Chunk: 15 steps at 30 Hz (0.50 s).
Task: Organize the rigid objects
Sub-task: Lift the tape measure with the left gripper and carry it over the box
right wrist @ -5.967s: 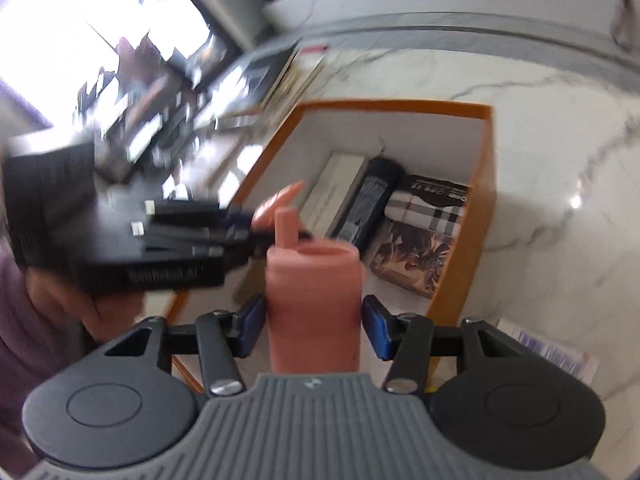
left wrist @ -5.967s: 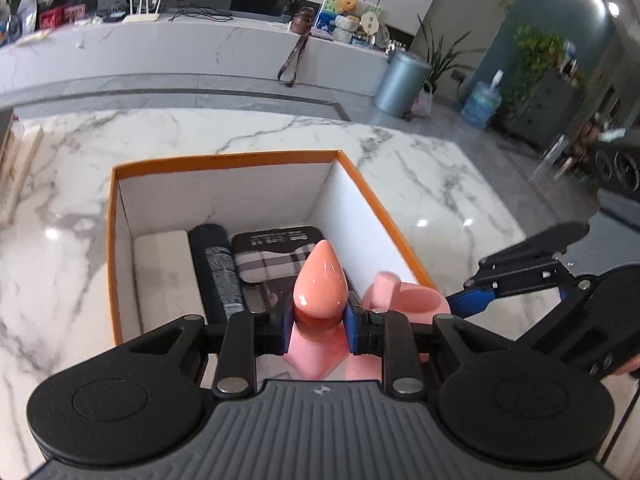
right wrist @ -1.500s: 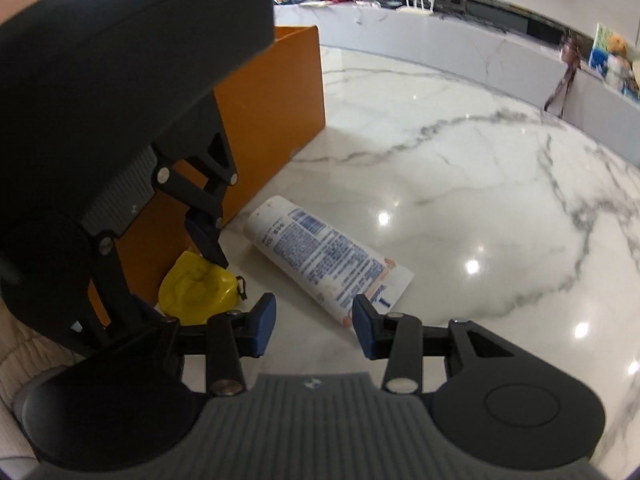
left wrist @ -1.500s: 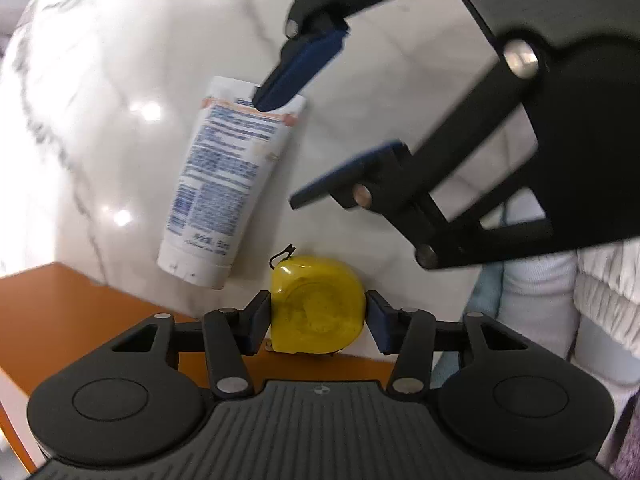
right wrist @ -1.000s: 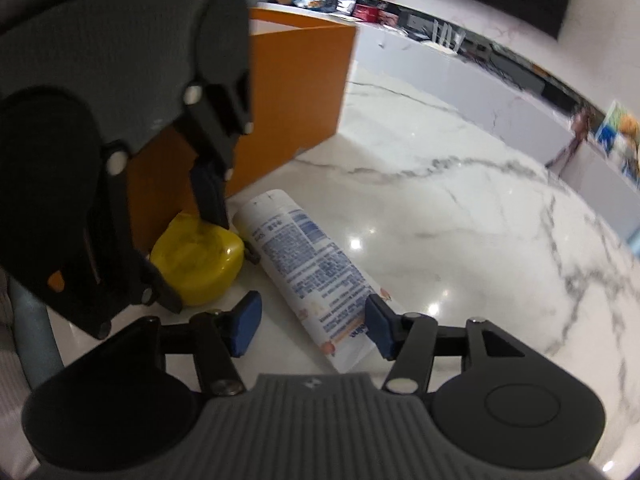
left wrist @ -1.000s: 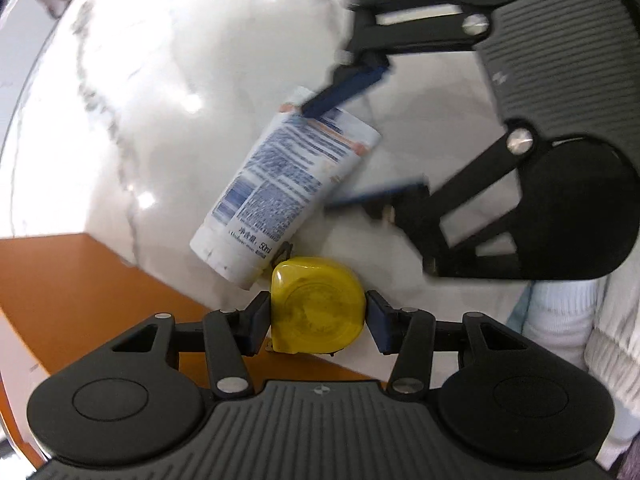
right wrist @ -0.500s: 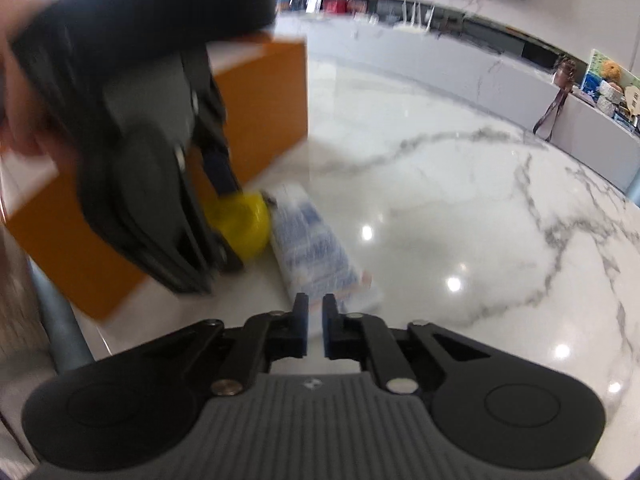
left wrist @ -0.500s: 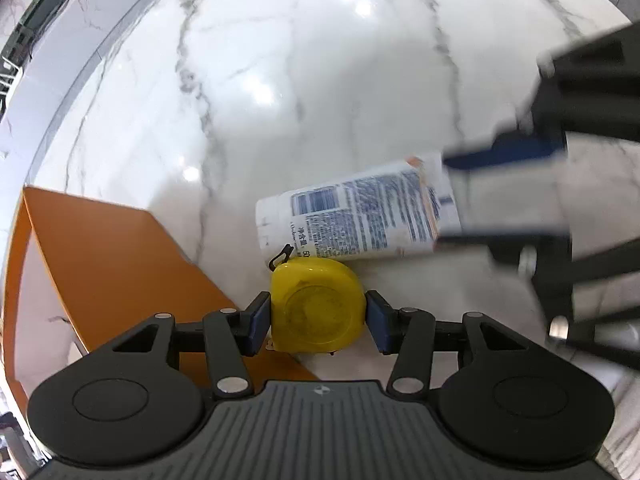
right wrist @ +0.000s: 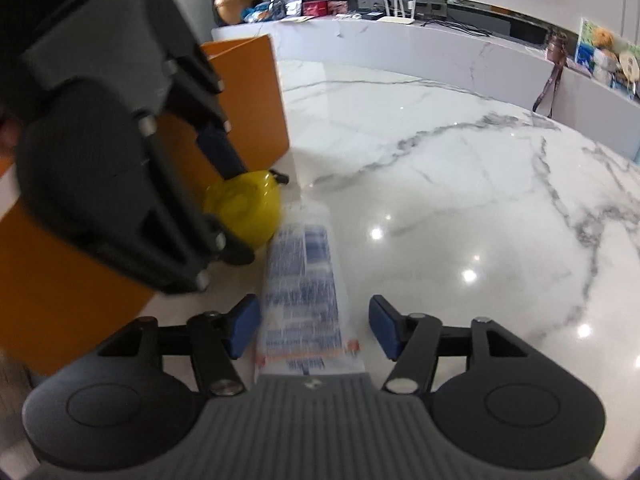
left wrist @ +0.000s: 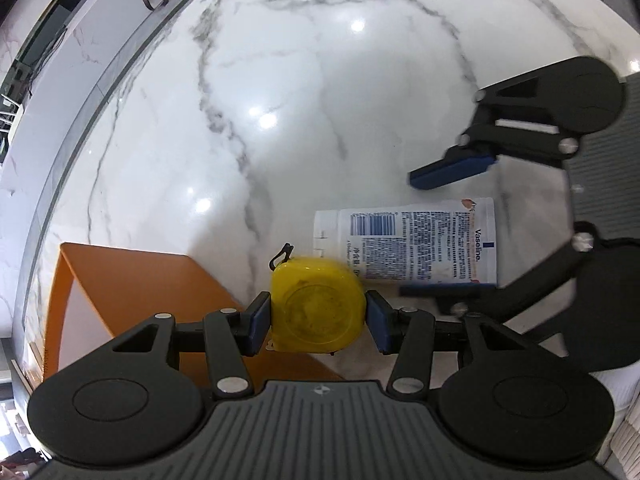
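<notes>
White marble table (left wrist: 304, 92); orange box (left wrist: 132, 280) stands at its edge, interior hidden in both views. Left gripper (left wrist: 318, 317) jaws clamp the yellow tape measure (left wrist: 316, 312) beside the box. Right gripper (right wrist: 314, 330) jaws opening, white lotion tube (right wrist: 304, 280) lying between them, motion-blurred, crimped end cut off.

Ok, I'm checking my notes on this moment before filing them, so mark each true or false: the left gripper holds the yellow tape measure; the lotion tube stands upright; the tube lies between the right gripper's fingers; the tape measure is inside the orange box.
1. The left gripper holds the yellow tape measure. True.
2. The lotion tube stands upright. False: it lies flat on the marble table.
3. The tube lies between the fingers of the right gripper. True; its jaws are opening.
4. The tape measure is inside the orange box. False: it is outside, beside the box.
</notes>
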Each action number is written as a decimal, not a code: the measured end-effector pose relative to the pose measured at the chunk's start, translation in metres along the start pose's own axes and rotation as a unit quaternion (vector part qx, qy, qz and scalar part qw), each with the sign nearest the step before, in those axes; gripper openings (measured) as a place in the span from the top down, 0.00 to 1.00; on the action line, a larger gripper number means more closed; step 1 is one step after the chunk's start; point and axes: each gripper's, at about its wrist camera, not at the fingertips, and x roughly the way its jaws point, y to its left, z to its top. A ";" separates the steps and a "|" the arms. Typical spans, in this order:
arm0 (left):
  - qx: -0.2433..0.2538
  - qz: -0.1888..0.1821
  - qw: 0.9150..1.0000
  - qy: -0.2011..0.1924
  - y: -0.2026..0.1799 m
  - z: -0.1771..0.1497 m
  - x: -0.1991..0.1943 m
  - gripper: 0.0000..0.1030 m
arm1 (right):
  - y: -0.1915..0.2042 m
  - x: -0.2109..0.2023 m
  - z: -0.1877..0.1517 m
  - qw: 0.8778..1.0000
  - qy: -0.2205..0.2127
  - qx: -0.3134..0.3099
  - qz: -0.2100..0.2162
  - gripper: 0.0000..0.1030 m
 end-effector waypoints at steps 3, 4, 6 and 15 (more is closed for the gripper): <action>-0.002 -0.002 1.000 -0.005 0.002 -0.001 -0.005 0.45 | 0.002 0.011 0.007 1.000 -0.008 0.009 0.004 0.35; -0.003 -0.004 1.000 -0.008 0.002 -0.001 -0.005 0.45 | 0.004 0.013 0.008 1.000 -0.010 0.004 0.000 0.35; -0.010 -0.009 1.000 -0.010 0.004 -0.001 -0.004 0.45 | 0.008 0.017 0.009 1.000 -0.014 -0.009 -0.010 0.36; -0.047 -0.017 0.996 -0.070 0.013 -0.005 -0.028 0.45 | -0.005 0.005 0.007 0.999 -0.027 0.025 -0.023 0.54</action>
